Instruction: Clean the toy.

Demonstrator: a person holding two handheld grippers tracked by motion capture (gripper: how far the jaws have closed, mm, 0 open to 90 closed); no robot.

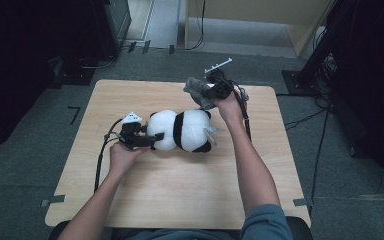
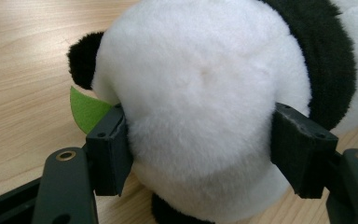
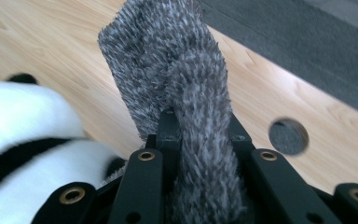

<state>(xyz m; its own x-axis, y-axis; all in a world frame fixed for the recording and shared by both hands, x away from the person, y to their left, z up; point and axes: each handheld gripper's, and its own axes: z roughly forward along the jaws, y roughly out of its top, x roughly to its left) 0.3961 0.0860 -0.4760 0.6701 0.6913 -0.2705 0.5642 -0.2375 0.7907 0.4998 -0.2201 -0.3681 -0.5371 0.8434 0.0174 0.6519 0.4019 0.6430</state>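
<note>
From above, your panda plush point(image 1: 182, 130) lies on its side near the middle of the table point(image 1: 180, 195), a little toward the far edge. Its long axis runs roughly parallel to the table's far edge, with the white rounded end toward the left edge and the black limbs toward the right. Your left tongs point(image 1: 152, 137) reach in from the left edge side and close on that white end. Your right tongs point(image 1: 203, 93) are raised near the far right corner, with a grey fuzzy cloth point(image 1: 196, 89) bunched in them, just beyond the plush.

In the left gripper view, the left tongs point(image 2: 200, 154) stand moderately spread, one pad pressing into the white fur on each side of the panda plush point(image 2: 205, 93), which bulges between them. A black ear sits at the upper left, and a green tag point(image 2: 86, 109) pokes out beside the left pad, over the wood.

In the right gripper view, the right tongs point(image 3: 198, 135) are pressed nearly together, pinching the grey fuzzy cloth point(image 3: 168, 60), which stands up from them. The panda plush point(image 3: 28, 140) lies at the lower left, and a round hole point(image 3: 288, 136) shows in the table to the right.
</note>
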